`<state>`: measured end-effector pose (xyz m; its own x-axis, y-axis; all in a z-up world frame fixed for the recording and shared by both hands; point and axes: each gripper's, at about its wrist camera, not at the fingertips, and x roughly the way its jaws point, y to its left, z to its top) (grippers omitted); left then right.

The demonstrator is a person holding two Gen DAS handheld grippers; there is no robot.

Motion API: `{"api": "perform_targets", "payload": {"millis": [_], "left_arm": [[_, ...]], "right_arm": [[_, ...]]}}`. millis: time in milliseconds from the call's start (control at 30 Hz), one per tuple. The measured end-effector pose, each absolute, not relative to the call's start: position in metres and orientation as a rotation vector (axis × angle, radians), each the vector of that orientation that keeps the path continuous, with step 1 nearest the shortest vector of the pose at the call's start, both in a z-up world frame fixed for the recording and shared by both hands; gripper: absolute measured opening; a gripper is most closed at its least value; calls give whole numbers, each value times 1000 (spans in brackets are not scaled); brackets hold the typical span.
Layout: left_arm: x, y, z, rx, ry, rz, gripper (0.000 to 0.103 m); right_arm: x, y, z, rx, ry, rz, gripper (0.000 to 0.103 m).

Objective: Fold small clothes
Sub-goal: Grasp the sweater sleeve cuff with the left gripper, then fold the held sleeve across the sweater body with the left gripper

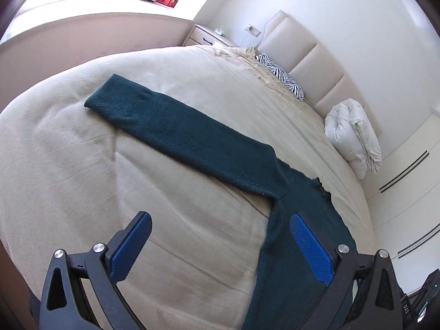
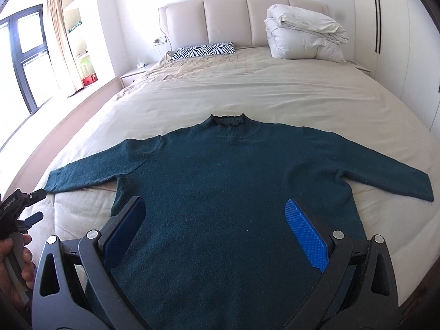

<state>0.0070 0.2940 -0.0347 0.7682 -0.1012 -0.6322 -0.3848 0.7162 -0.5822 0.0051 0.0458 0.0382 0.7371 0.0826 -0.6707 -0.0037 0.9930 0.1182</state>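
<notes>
Sweater (image 2: 228, 192) flat on bed (image 2: 247, 88): soft, limp, grippy knit, prob light. Both tools spread, empty: left tool (image 1: 220, 236), right tool (image 2: 214, 225). Pinch sleeve cuff (image 1: 101, 99), far ahead-left of left tool.

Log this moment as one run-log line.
stage: pre-fold | sweater: flat on bed, sleeves out | left gripper: open, near left sleeve | right gripper: open, over torso

Black gripper frames, silver screws, blue textured fingers (image 2: 305, 236), bare-skinned left hand (image 2: 15, 261), white lettering
</notes>
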Motion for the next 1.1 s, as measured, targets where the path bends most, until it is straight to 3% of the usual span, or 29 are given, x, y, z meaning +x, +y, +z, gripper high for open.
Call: {"api": "perform_targets", "payload": {"millis": [233,333,567,633,700,767,800,967,1100], "left_arm": [[22,417,-83,-1177,532,283,102],[36,443,-109,-1298,512,315,92],[66,469,-116,-1337,457,357,86],[73,475,-120,-1346,454,359,66],[86,469,-124,-1353,489,369,27],[94,465,-117,-1286,519,394,11],[96,458,-108,-1212,525,396,9],[133,375,-37,-778,574,261,8],[149,251,5,-298,583,125,9]], "right_arm": [[37,69,36,190,788,139,103],[48,79,33,233,800,174,103],[67,88,20,284,826,214,93],[70,84,15,317,828,221,88],[73,82,9,332,833,220,85],[75,79,5,339,841,224,80],[76,76,2,344,844,229,79],[85,53,-11,432,869,247,63],[97,30,-23,534,894,276,53]]}}
